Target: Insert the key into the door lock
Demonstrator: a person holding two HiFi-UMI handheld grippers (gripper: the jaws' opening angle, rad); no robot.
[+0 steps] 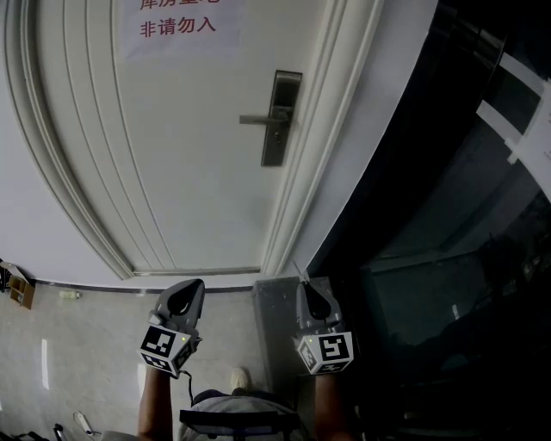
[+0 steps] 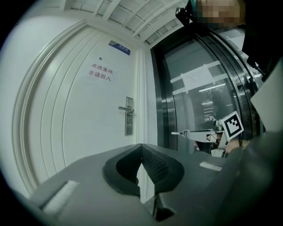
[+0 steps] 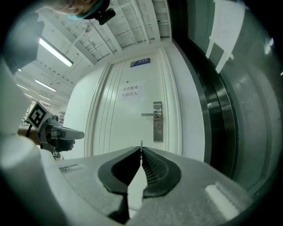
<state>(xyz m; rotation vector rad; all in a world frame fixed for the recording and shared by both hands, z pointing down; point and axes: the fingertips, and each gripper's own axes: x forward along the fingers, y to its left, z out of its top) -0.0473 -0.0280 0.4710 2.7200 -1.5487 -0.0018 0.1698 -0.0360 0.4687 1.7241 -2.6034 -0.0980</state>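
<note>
A white door (image 1: 189,155) stands ahead with a metal lock plate (image 1: 281,116) and a lever handle (image 1: 258,119) near its right edge. My right gripper (image 1: 303,284) is shut on a thin key (image 1: 299,272) that sticks out forward, well short of the door. In the right gripper view the key (image 3: 141,144) shows as a sliver at the jaw tips, below the lock plate (image 3: 157,121). My left gripper (image 1: 194,284) is beside it, shut and empty. The left gripper view shows the left gripper's (image 2: 141,145) closed tips, the lock plate (image 2: 128,115) and the key (image 2: 179,133).
A dark glass wall (image 1: 430,215) with a black frame runs along the right of the door. A paper sign with red characters (image 1: 176,26) hangs on the door. Small objects (image 1: 17,288) lie on the tiled floor at the left. A person's shoe (image 1: 239,377) is below.
</note>
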